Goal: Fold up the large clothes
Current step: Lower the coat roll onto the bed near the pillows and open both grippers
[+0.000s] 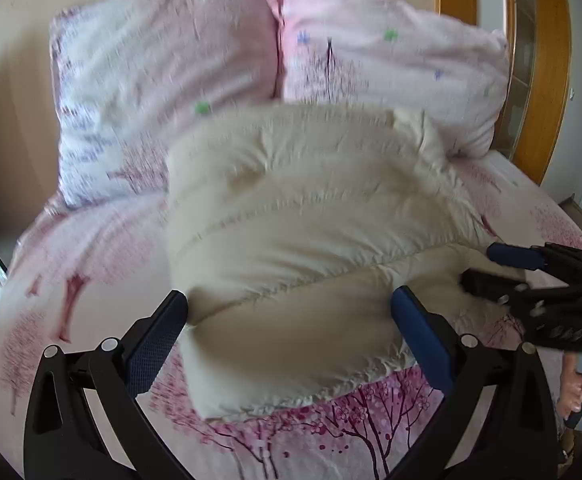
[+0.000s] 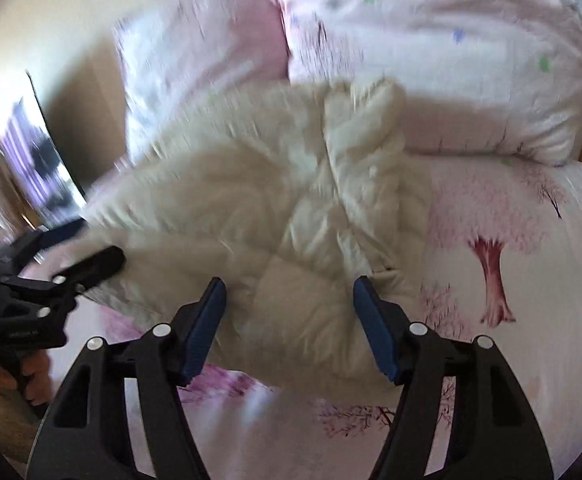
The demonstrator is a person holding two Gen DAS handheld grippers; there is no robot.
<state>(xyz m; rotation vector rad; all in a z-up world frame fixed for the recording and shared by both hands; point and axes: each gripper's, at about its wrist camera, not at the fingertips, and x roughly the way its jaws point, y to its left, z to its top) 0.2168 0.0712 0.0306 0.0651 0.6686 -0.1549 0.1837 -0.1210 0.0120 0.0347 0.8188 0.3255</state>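
Observation:
A cream quilted padded jacket (image 1: 315, 232) lies bunched in a thick folded heap on the pink bed, also shown in the right wrist view (image 2: 275, 216). My left gripper (image 1: 289, 312) is open, its blue pads on either side of the jacket's near edge, holding nothing. My right gripper (image 2: 289, 304) is open too, at the jacket's near right corner. In the left wrist view the right gripper (image 1: 487, 268) shows at the right, its fingers spread around the jacket's side. In the right wrist view the left gripper (image 2: 91, 244) shows at the left, open beside the jacket.
The bed sheet (image 1: 323, 432) is pink with cherry trees. Two large pink pillows (image 1: 163, 80) (image 1: 395, 72) lean at the head of the bed behind the jacket. A wooden frame (image 1: 547, 80) stands at the right. Both views are motion blurred.

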